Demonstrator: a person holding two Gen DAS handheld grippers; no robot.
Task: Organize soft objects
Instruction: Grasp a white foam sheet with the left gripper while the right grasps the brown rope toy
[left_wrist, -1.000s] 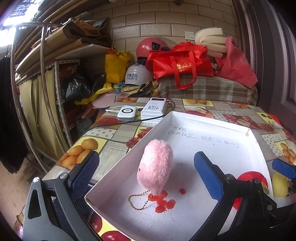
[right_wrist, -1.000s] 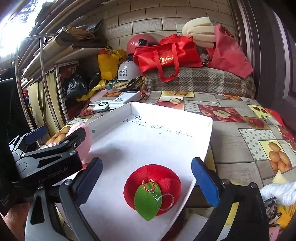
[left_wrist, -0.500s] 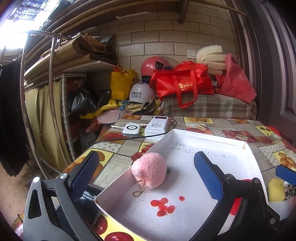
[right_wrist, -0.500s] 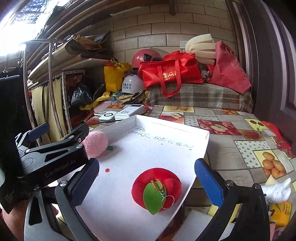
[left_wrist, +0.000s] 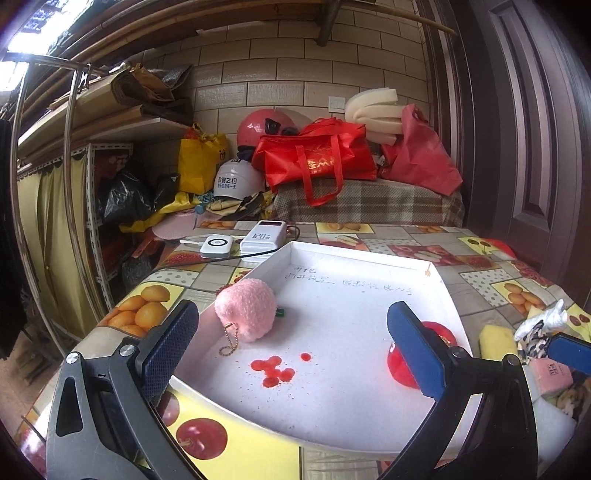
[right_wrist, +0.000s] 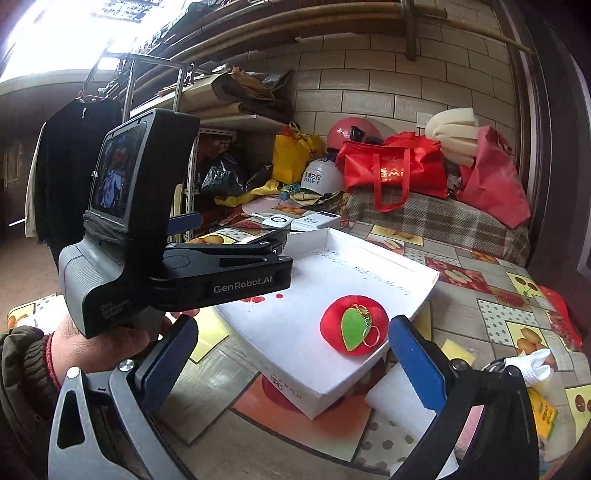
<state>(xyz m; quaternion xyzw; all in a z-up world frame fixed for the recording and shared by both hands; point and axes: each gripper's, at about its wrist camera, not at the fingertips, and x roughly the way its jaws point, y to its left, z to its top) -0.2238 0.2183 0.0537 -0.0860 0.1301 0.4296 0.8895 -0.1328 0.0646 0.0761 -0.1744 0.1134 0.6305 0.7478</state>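
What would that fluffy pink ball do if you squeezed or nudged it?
The pink ball looks plush, so it would probably squash and spring back. Being round, it might roll across the tray, though its chain could drag. It likely weighs little.

The middle of my tray (left_wrist: 436, 280) is bare; pink plush (left_wrist: 246, 314) blocks its left wall, red plush (right_wrist: 354, 329) its right.

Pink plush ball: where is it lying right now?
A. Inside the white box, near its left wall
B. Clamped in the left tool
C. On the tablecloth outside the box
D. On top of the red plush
A: the pink plush ball lies loose inside the white box near its left wall, and the left tool is open, apart from it.
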